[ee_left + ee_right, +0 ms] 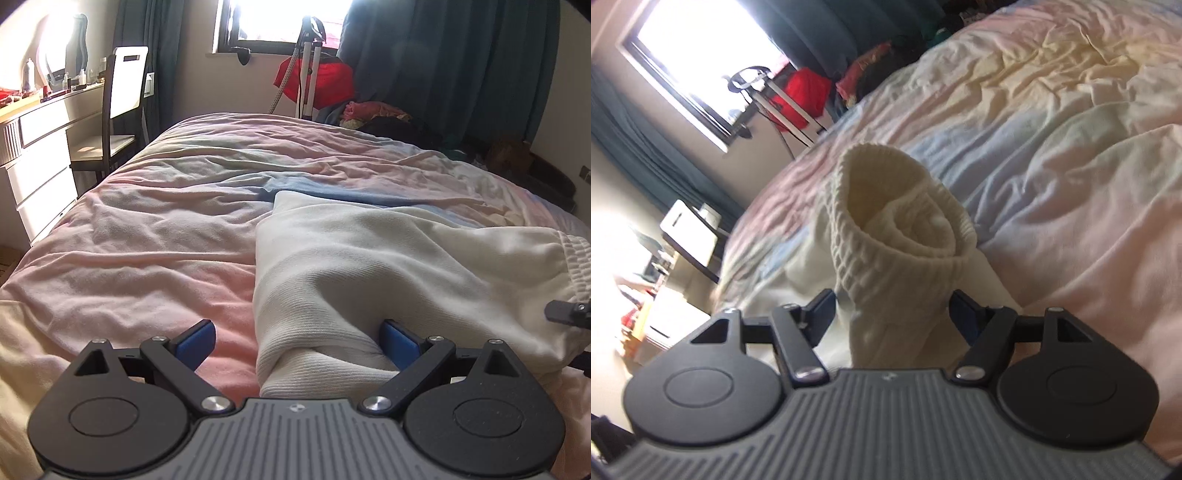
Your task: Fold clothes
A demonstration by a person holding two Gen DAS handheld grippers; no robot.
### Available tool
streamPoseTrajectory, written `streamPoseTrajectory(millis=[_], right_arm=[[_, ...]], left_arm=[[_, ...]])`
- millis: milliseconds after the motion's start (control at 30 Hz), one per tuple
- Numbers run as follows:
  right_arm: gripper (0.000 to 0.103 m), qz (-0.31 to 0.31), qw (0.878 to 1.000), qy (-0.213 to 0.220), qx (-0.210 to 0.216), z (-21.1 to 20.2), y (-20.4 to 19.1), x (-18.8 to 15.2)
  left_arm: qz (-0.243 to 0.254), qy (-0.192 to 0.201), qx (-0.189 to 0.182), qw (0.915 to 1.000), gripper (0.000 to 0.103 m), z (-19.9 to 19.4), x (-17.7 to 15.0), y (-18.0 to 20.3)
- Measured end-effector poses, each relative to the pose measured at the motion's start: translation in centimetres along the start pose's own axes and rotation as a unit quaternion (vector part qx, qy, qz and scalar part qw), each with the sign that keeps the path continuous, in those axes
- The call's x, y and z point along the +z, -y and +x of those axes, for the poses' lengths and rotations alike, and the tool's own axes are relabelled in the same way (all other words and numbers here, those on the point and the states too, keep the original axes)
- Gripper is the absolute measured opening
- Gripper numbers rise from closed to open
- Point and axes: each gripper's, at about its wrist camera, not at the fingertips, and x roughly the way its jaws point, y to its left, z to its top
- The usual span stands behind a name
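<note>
A cream-white knit garment (388,258) lies folded lengthwise on the pastel bedcover (147,240). My left gripper (295,343) is open wide over its near end. The right blue pad (397,341) rests against the cloth, while the left pad (195,343) stands apart over the bedcover. In the right wrist view the garment's ribbed elastic band (897,229) stands up in a bunched roll. My right gripper (892,310) is open around the cloth below that band, with a narrow gap at each pad. One finger (565,312) of the right gripper shows at the right edge of the left wrist view.
A chair (125,96) and a white dresser (40,147) stand left of the bed. Below the window are a red bag (325,79) and a white stand (308,74). A heap of clothes (369,110) lies at the far right, by dark curtains (461,66).
</note>
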Motion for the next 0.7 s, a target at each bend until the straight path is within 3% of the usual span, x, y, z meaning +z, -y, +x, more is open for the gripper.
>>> streamPoseTrajectory(millis=[67,100,200,367,467,533,633,700], right_arm=[[0.070,0.009,1.000,0.003,-0.001,0.5,0.3,0.1],[0.060,0.013,1.000,0.005,-0.001,0.8,0.4,0.1],[0.043,-0.030,0.999,0.035,-0.012,0.6,-1.3,0.9],[0.037,-0.072,0.992,0.100,0.017,-1.3,-3.2,3.5],[0.037,-0.085,0.991,0.104,-0.001,-1.1,-2.0,4.0],[0.038,-0.055,0.996,0.067,-0.019,0.4,0.1,3.7],[0.054,0.023,0.999,0.038,-0.025,1.6,3.0,2.9],[0.082,0.050,0.997,0.040,-0.034,1.5,3.7,2.7]], left_arm=[[0.008,0.001,0.003,1.0000,0.097,-0.1,-0.2,0.3],[0.011,0.002,0.004,0.9999,0.097,-0.2,-0.3,0.4],[0.013,0.007,-0.002,0.9999,0.096,-0.6,-0.4,0.5],[-0.021,0.037,-0.054,0.9976,0.096,-2.2,-0.3,-0.2],[-0.014,0.036,-0.042,0.9984,0.097,-2.1,-0.3,0.0],[0.002,0.016,-0.024,0.9996,0.098,-1.3,-0.5,0.6],[0.017,0.007,-0.010,0.9998,0.098,-0.7,-0.8,1.1],[0.019,0.007,-0.008,0.9998,0.098,-0.7,-0.9,1.1]])
